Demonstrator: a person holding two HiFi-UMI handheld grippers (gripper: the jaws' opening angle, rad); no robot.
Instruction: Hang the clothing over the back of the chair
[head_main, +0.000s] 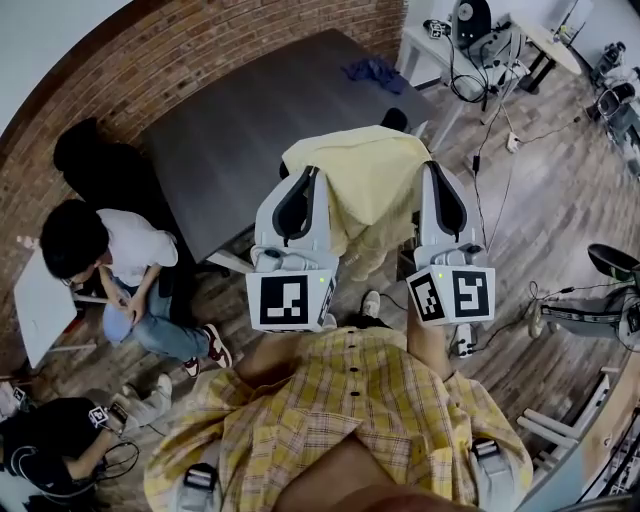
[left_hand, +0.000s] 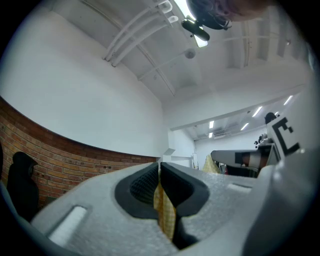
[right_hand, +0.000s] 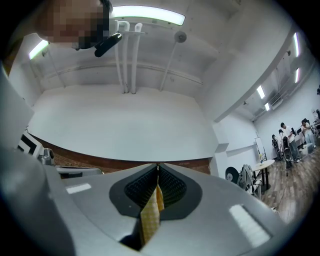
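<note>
A pale yellow garment (head_main: 362, 178) is spread between my two raised grippers in the head view and hangs down between them. My left gripper (head_main: 311, 174) is shut on its left edge, and checked yellow fabric (left_hand: 165, 210) shows pinched between the dark pads (left_hand: 140, 187). At the other edge my right gripper (head_main: 431, 168) is shut too, with a strip of the fabric (right_hand: 149, 215) caught between its jaws. Both gripper views point up at the ceiling. A dark rounded part (head_main: 395, 119) shows just behind the garment; I cannot tell whether it is the chair, which the cloth otherwise hides.
A dark grey table (head_main: 240, 130) stands ahead, with a blue cloth (head_main: 372, 72) at its far end. Against the brick wall (head_main: 180, 60) at the left sits a person (head_main: 110, 260). A white desk with equipment (head_main: 480, 35) and floor cables (head_main: 500, 170) are at the right.
</note>
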